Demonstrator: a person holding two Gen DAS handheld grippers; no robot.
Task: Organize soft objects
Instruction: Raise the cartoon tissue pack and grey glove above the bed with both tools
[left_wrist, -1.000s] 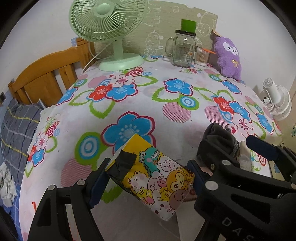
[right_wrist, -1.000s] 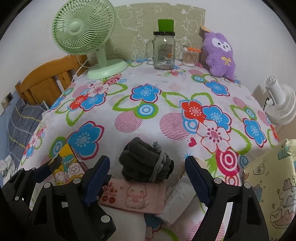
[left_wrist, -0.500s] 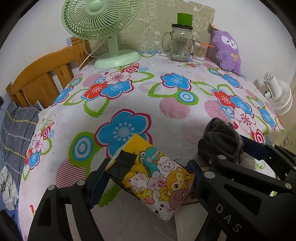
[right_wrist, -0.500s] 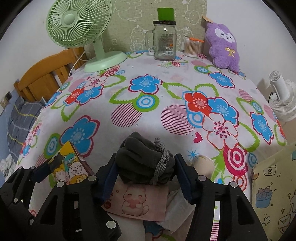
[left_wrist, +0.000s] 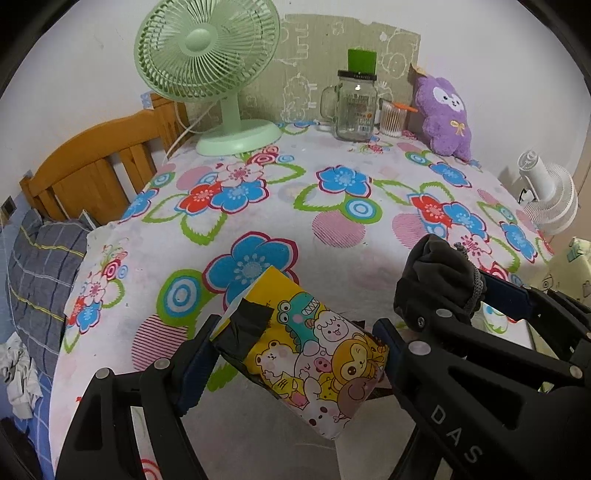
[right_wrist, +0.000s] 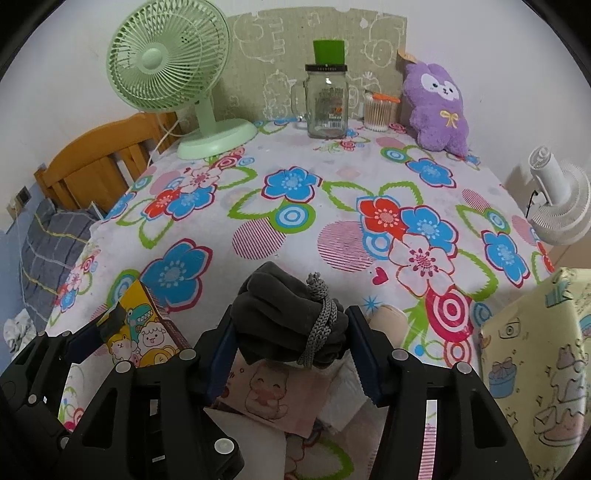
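Right tongs (right_wrist: 290, 334) just clamped onto a dark grey bundled cloth (right_wrist: 284, 314) tied with cord; left tongs (left_wrist: 295, 343) grip a yellow cartoon-animal tissue pack (left_wrist: 306, 350), lower centre.

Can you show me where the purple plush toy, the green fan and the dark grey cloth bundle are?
purple plush toy (right_wrist: 435, 110), right wrist view, on its belly.
green fan (right_wrist: 168, 61), right wrist view, on its grille.
dark grey cloth bundle (right_wrist: 280, 314), right wrist view, on its folded middle.

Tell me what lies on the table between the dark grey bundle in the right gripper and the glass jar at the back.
Nothing: in the right wrist view, only bare flowered tablecloth runs from the dark grey bundle to the glass jar.
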